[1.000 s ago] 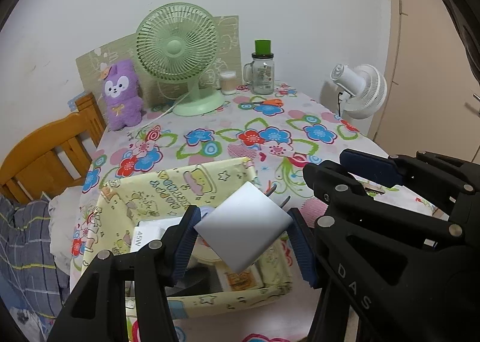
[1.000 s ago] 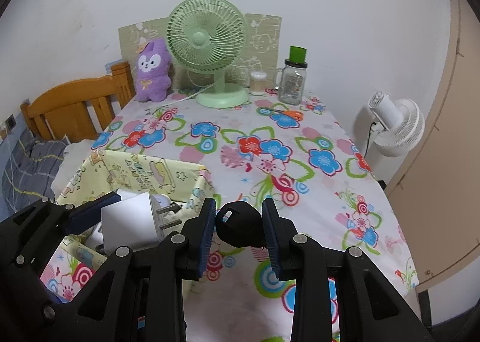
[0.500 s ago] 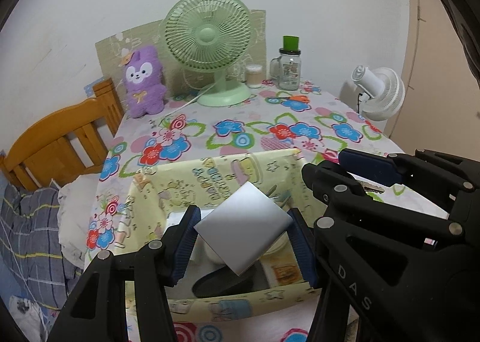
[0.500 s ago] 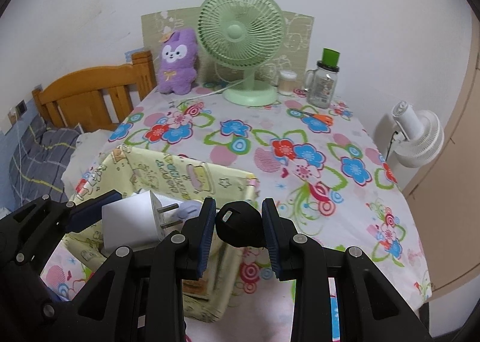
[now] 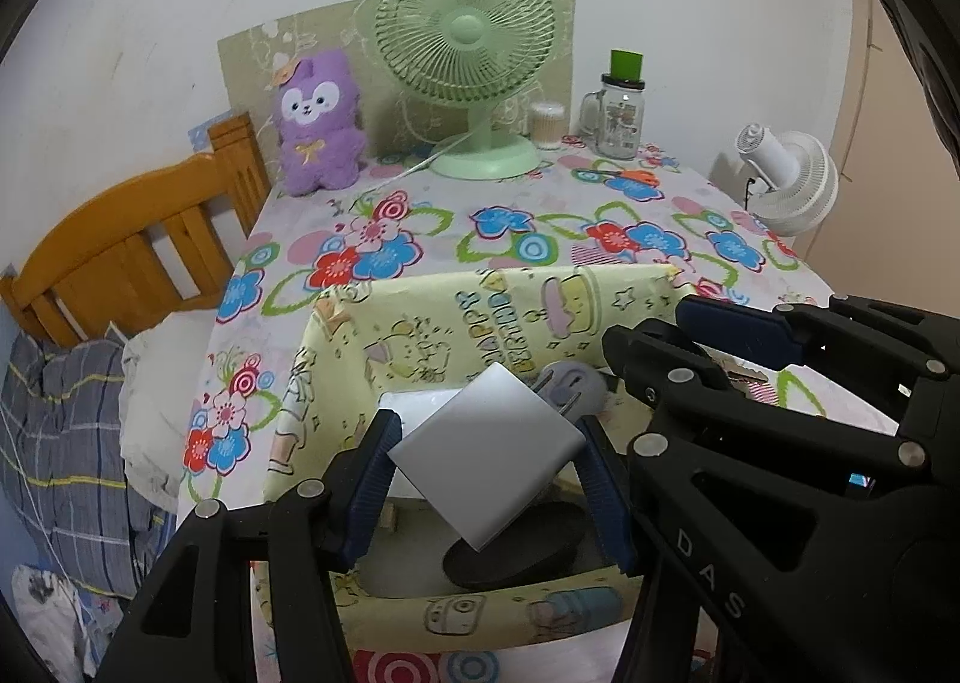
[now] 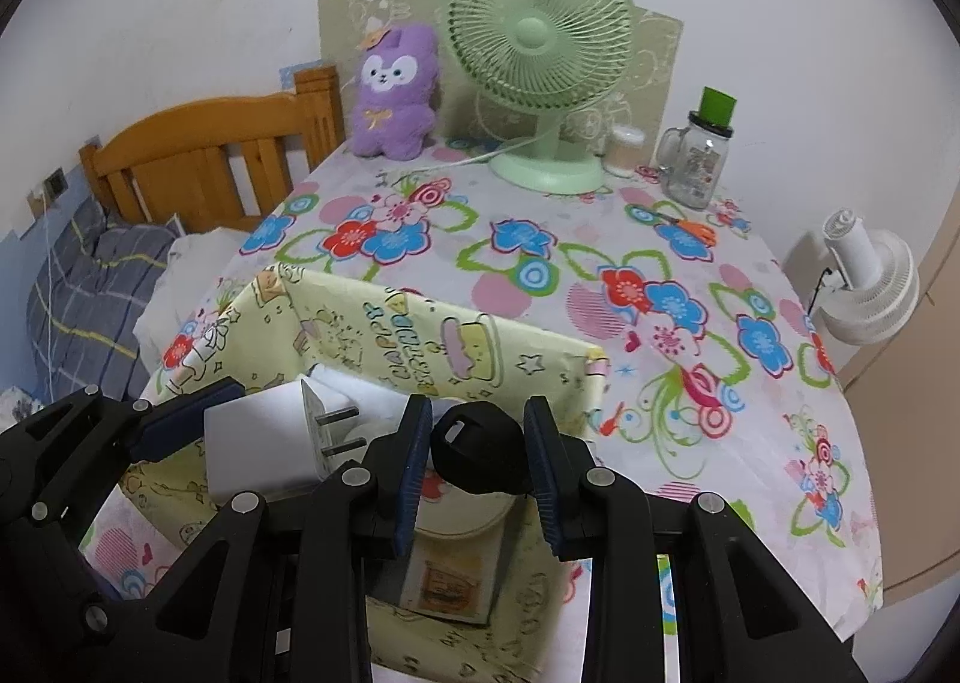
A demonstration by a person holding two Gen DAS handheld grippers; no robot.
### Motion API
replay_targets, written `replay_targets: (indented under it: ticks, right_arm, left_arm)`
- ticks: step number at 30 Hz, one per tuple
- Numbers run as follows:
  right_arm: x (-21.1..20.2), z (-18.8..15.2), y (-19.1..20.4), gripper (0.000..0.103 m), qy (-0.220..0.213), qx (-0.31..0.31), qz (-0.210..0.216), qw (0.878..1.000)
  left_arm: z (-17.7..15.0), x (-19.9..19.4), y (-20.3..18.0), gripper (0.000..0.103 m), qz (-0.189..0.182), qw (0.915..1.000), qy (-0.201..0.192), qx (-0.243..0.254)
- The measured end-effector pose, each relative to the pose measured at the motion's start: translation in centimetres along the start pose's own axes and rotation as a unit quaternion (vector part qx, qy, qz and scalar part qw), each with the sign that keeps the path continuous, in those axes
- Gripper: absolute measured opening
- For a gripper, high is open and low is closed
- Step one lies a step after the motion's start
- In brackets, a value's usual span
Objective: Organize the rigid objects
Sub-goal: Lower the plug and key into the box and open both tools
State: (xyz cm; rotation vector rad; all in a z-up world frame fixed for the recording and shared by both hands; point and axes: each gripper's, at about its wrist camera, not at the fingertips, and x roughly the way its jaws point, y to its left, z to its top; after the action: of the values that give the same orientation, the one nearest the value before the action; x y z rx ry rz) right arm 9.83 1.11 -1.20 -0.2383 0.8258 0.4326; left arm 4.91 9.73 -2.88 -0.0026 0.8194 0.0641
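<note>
My left gripper is shut on a white plug adapter, prongs pointing away, held above the open yellow cartoon-print box. The adapter also shows in the right wrist view. My right gripper is shut on a small black key-fob-like object, also over the box. Inside the box lie a black oval object, a white piece, a grey round item, a round white item and a small printed pack.
On the floral tablecloth at the back stand a green desk fan, a purple plush, a glass jar with green lid and a small cup. A white fan is beyond the right edge, a wooden headboard left.
Both grippers have shifted to the left over the box with their objects still held; the box now lies directly under both. Grips are unchanged.
</note>
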Motion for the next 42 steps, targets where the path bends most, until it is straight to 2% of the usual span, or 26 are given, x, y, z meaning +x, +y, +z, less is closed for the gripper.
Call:
replay_targets:
  ticks: [14, 16, 18, 27, 36, 42]
  right_arm:
    - [2.4, 0.2, 1.7, 0.036, 0.019, -0.002, 0.029, 0.999]
    - [2.3, 0.3, 1.5, 0.041, 0.016, -0.001, 0.019, 1.000]
    - [2.1, 0.4, 1.2, 0.053, 0.012, 0.000, 0.008, 1.000]
    - [0.6, 0.5, -2.0, 0.067, -0.011, 0.014, -0.052, 0.999]
    - [1.4, -0.2, -5.3, 0.069, 0.008, 0.052, -0.067, 0.996]
    - [2.0, -0.6, -5.9, 0.069, 0.018, 0.065, -0.057, 0.996]
  left_arm:
    - [-0.5, 1.4, 1.6, 0.061, 0.005, 0.9998, 0.014, -0.011]
    - [-0.3, 1.5, 1.4, 0.061, 0.002, 0.9999, 0.013, -0.009]
    - [0.0, 1.7, 1.1, 0.061, -0.004, 0.9999, 0.010, -0.006]
    - [1.7, 2.6, -1.7, 0.061, -0.035, 0.9993, 0.002, 0.012]
    - [2.3, 4.6, -3.5, 0.061, -0.045, 0.9984, 0.024, 0.022]
    - [2.2, 5.0, -3.6, 0.061, -0.041, 0.9983, 0.037, 0.019]
